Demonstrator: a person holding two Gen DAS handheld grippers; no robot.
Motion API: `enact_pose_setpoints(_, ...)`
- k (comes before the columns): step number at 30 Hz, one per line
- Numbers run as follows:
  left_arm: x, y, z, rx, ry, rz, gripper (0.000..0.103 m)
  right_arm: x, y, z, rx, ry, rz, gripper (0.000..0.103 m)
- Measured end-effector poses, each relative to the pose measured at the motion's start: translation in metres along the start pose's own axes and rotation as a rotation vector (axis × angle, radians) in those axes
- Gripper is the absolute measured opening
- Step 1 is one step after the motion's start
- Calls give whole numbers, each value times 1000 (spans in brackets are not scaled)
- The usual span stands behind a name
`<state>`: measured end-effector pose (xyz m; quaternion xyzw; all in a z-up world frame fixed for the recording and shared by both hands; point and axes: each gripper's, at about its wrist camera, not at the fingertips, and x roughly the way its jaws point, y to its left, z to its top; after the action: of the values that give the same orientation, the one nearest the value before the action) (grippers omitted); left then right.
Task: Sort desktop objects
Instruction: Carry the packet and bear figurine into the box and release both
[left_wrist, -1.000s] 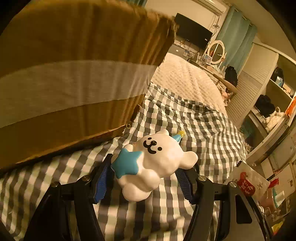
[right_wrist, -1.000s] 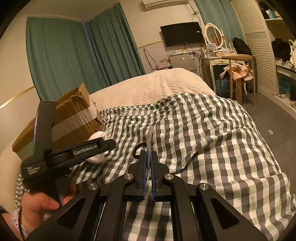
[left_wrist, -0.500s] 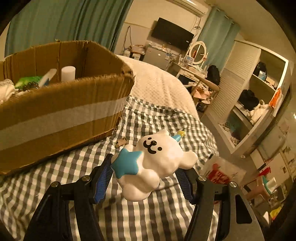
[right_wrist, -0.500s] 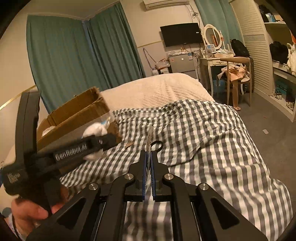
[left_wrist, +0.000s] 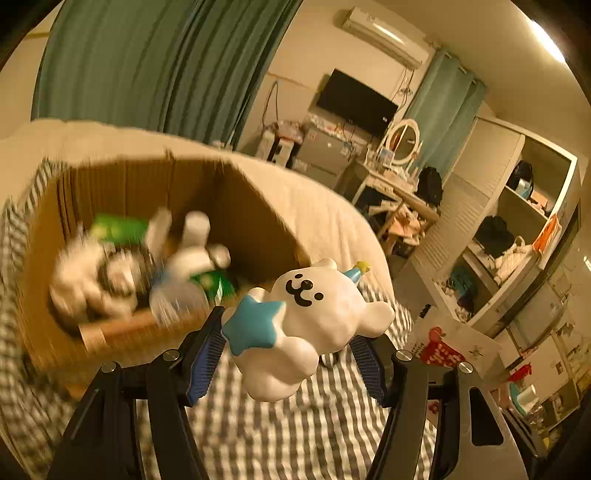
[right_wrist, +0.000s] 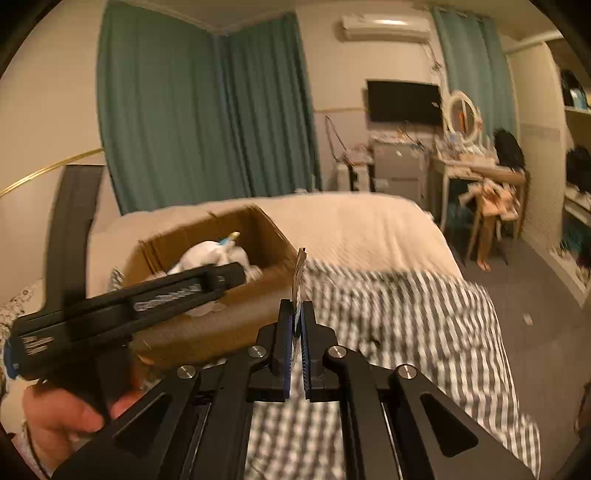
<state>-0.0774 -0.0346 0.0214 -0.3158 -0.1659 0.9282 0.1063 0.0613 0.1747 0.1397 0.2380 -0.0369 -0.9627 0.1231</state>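
Above the open brown cardboard box (left_wrist: 258, 218), the left gripper (left_wrist: 286, 350) clamps a white bear figurine with a blue star (left_wrist: 314, 314). Beside the box, the right gripper (right_wrist: 295, 332) has its jaws nearly closed on a thin flat packet (right_wrist: 298, 275).

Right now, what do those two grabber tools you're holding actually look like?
Both are black plastic. The left gripper and right gripper each have two fingers with ribbed blue pads and silver screws. The left one's pistol-style handle carries white lettering. No cables or sleeves show.

A white bear figurine (left_wrist: 314, 321) with a blue star and blue cone hat is held tilted above the cardboard box's (left_wrist: 258, 218) near rim. The open box is set on checked bedding, with blurred white and green items inside.
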Motion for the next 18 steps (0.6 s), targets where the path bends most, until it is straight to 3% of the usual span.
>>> enact_pose_setpoints(4, -5, 17, 43, 41, -67, 47, 67, 17, 27, 33, -10, -37, 79, 4)
enact_pose_setpoints(7, -4, 36, 66, 86, -71, 38, 67, 43, 47, 50, -45, -35, 119, 4)
enact_pose_setpoints(13, 8, 84, 74, 28, -50, 91, 67, 107, 81, 65, -99, -9, 166, 4)
enact_pose_setpoints(17, 21, 94, 72, 75, -65, 179, 68, 137, 86, 66, -97, -11, 126, 4)
enact_pose_setpoints(18, 23, 96, 70, 79, -62, 192, 70, 140, 86, 69, -89, -25, 108, 7)
